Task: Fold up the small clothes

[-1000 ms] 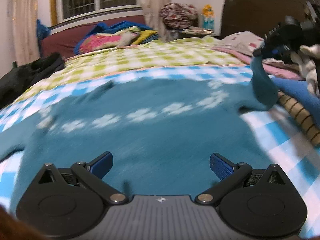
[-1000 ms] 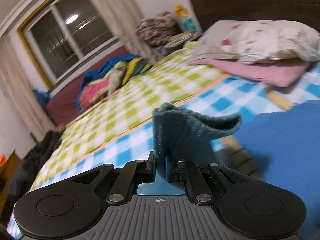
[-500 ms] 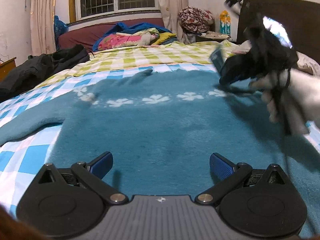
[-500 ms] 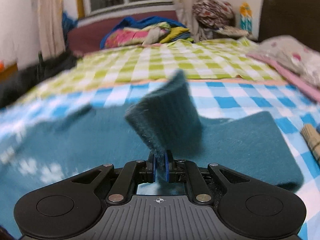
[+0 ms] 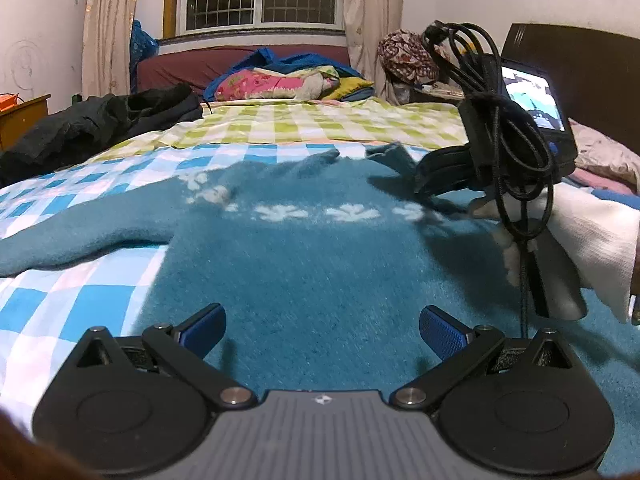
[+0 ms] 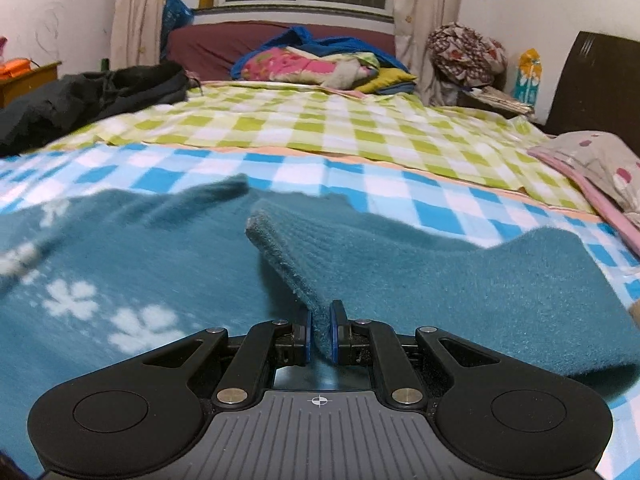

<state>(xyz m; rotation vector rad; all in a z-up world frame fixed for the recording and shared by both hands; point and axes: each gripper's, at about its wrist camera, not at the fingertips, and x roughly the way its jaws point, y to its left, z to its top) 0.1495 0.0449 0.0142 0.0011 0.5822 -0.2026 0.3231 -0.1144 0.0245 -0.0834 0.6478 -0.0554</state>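
A teal sweater (image 5: 320,264) with a row of white flowers lies spread on the blue-checked bed sheet (image 5: 68,304). Its left sleeve (image 5: 80,236) stretches out to the left. My left gripper (image 5: 322,328) is open and empty, low over the sweater's lower body. My right gripper (image 6: 320,330) is shut on the cuff of the right sleeve (image 6: 400,264), folded over the sweater's body (image 6: 120,264). In the left wrist view the right gripper (image 5: 440,172) shows at the right, with a gloved hand and cables behind it.
A green-checked sheet (image 6: 320,120) covers the far half of the bed. Black clothing (image 5: 100,124) lies at the left edge, a pile of coloured bedding (image 5: 288,80) at the back, a pillow (image 6: 600,160) and dark headboard (image 6: 600,80) at the right.
My right gripper has carried the sleeve leftward over the sweater's body and lowered it. My left gripper stayed open low over the sweater.
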